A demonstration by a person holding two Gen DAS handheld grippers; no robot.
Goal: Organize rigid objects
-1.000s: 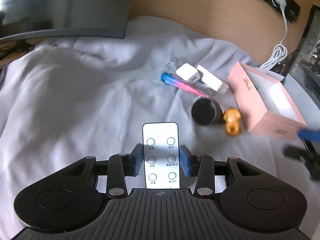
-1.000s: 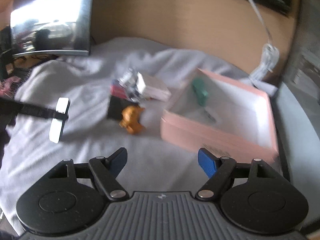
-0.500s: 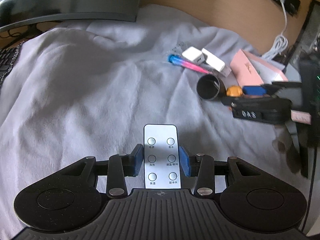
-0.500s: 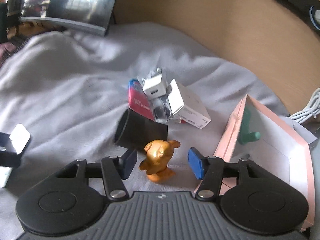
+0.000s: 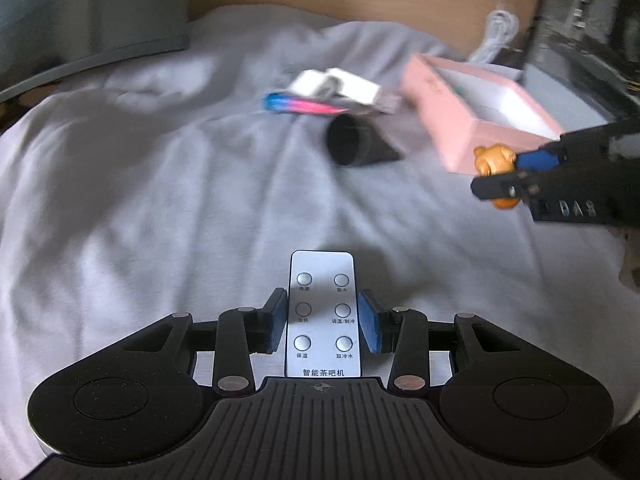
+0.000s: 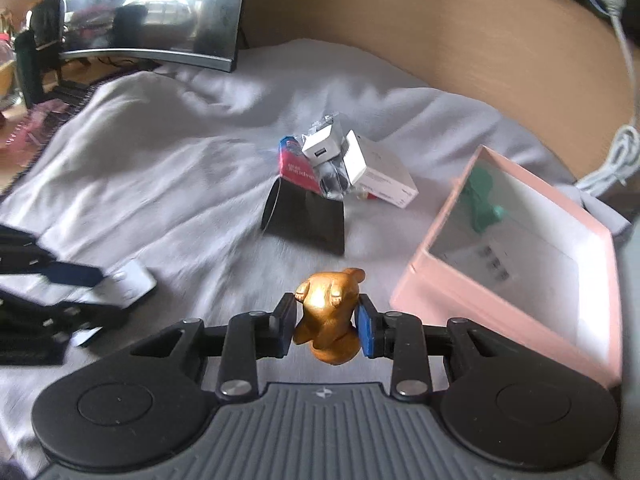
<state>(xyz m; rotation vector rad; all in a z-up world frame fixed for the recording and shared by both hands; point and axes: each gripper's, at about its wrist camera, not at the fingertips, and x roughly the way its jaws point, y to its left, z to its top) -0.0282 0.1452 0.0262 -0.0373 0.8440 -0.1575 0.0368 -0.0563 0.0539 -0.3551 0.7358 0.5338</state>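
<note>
My left gripper [image 5: 323,320] is shut on a white remote control [image 5: 322,312] with round buttons, held above the grey cloth. My right gripper [image 6: 326,322] has its jaws closing on a golden animal figurine [image 6: 330,316], and both blue pads press its sides; the figurine [image 5: 494,160] also shows at the right of the left wrist view, lifted off the cloth. An open pink box [image 6: 520,264] stands to the right with a green thing [image 6: 482,200] inside. The left gripper and remote [image 6: 128,284] appear at the left of the right wrist view.
A black cup [image 6: 304,216] lies on its side mid-cloth. Behind it lies a pile: a white charger [image 6: 320,148], a white box [image 6: 380,172], a pink-and-blue tube [image 5: 296,105]. A curved monitor [image 6: 152,12] stands back left. A white cable [image 6: 612,160] coils behind the box.
My right gripper came down over the golden figurine, closed on it and lifted it off the cloth. My left gripper shifted sideways, still gripping the remote.
</note>
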